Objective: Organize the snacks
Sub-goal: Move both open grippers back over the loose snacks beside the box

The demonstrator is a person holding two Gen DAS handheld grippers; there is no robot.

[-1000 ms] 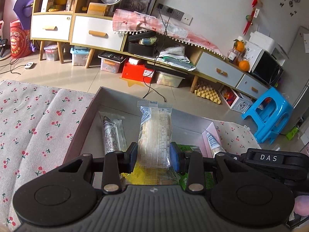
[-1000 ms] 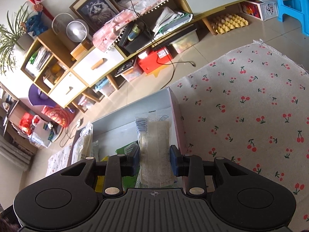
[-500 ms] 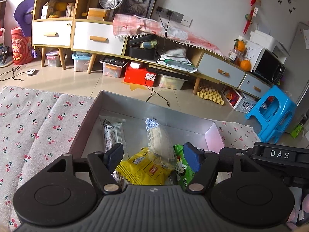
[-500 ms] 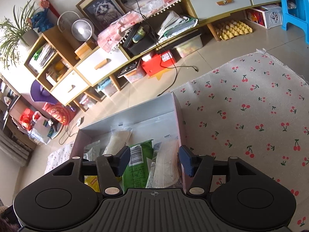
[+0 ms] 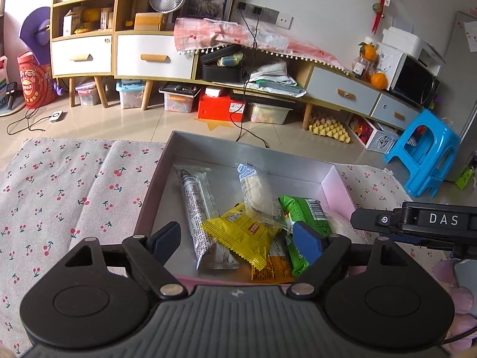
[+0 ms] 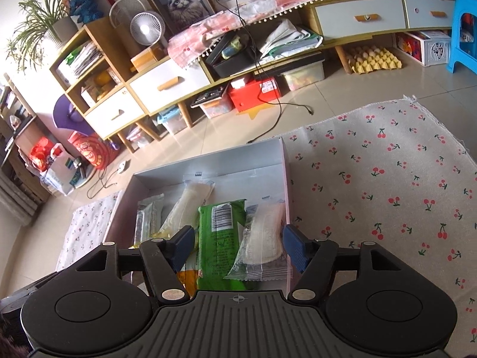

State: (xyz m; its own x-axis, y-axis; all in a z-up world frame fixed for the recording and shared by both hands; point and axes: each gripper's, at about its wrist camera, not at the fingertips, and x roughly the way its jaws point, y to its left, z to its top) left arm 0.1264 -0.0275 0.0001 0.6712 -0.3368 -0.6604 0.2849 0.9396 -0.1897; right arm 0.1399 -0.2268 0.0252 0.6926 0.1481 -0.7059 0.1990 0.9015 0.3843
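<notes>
A shallow grey box with a pink right wall sits on the cherry-print cloth and holds several snack packs. In the left wrist view I see a long white wrapped bar, a clear pack of pale wafers lying on a yellow packet, and a green packet. My left gripper hovers over the box's near edge, its jaws opening with nothing pressed between the pads. My right gripper hangs over the box's right side, jaws opening above the green packet and a clear wafer pack, gripping neither.
The cherry-print cloth spreads right of the box and also left of it. The other gripper's black body reaches in at the right of the left wrist view. A low cabinet, storage bins, cables and a blue stool line the tiled floor beyond.
Both grippers were shut on clear wafer packs a second ago. Both have opened, and the packs now lie in the box. The right gripper has lifted slightly.
</notes>
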